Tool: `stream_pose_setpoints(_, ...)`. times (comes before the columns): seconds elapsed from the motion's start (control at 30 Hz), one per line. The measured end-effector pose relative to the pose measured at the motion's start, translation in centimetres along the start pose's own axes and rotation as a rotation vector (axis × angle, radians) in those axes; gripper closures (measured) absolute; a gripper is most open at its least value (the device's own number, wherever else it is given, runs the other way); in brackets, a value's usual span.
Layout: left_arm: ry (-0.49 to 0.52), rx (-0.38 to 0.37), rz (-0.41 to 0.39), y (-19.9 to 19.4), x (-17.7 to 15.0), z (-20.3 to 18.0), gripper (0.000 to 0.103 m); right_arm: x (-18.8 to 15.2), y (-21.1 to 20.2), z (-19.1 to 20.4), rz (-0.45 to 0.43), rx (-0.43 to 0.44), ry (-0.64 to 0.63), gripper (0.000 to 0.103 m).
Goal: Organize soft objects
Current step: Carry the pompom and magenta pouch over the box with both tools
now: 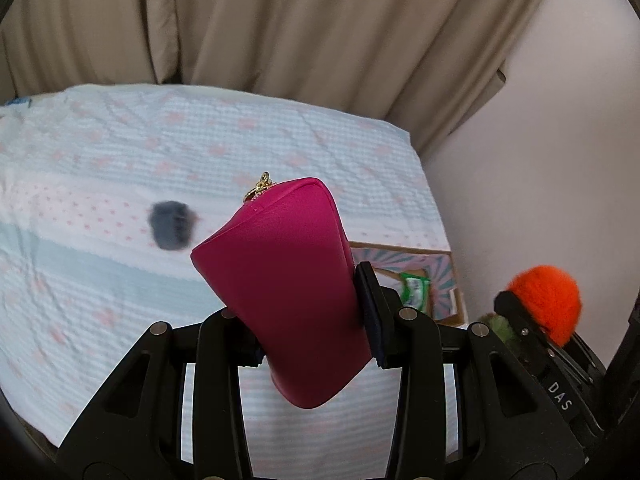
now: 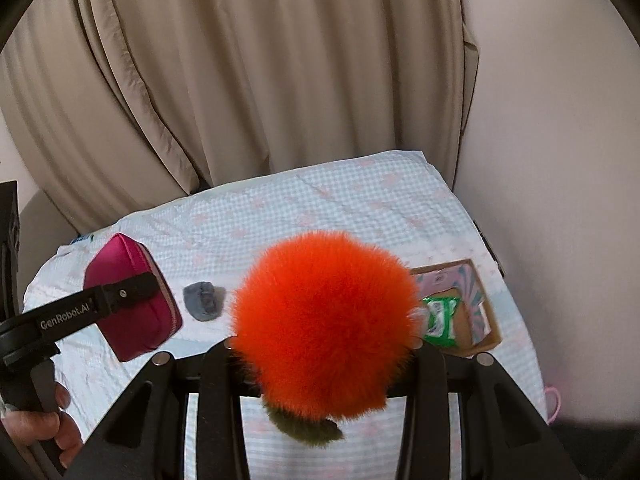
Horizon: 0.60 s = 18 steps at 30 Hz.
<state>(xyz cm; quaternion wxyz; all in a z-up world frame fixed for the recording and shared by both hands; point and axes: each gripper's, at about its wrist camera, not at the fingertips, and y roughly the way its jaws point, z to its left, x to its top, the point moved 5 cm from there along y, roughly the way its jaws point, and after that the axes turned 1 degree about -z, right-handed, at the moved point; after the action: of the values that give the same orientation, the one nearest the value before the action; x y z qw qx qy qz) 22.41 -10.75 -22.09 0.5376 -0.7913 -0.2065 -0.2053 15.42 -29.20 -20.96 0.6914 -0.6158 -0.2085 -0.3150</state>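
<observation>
My left gripper is shut on a magenta zip pouch, held tilted above the bed; a gold zip pull sticks out at its top. My right gripper is shut on a fluffy orange pom-pom with green leaves hanging under it; the fur hides its fingertips. In the right wrist view the left gripper and the pouch hang at the left. The pom-pom shows at the left wrist view's right edge. A small grey soft object lies on the bed.
The bed has a pale blue and pink patterned cover. An open cardboard box with a green packet inside sits at its right edge by the wall. Beige curtains hang behind. A person's hand grips the left handle.
</observation>
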Motion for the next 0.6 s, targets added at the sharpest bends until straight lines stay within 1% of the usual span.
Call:
stream_pose_setpoints(0.17, -0.001, 0.007, 0.053, 4.0, -1.4, -5.1, 0.069, 1.0, 1.8, -4.8, 0.047, 0.017, -0.030, 0.067)
stream_pose_setpoints(0.23, -0.001, 0.012, 0.079, 5.5, -1.8, -6.2, 0.069, 1.3, 3.2, -6.9, 0.072, 0.023, -0.026, 0.067)
stream_pose_setpoints(0.4, 0.029, 0.036, 0.167, 10.9, -2.9, -8.9, 0.069, 1.1, 7.1, -11.0, 0.138, 0.039, 0.001, 0.067)
stream_pose_setpoints(0.5, 0.050, 0.032, 0.218, 14.1, -3.5, -10.4, 0.069, 0.9, 9.6, -13.2, 0.185, 0.040, 0.017, 0.067)
stream_pose_setpoints(0.6, 0.086, 0.015, 0.288, 17.5, -4.4, -11.9, 0.069, 0.5, 12.0, -15.1, 0.233, 0.043, 0.037, 0.067)
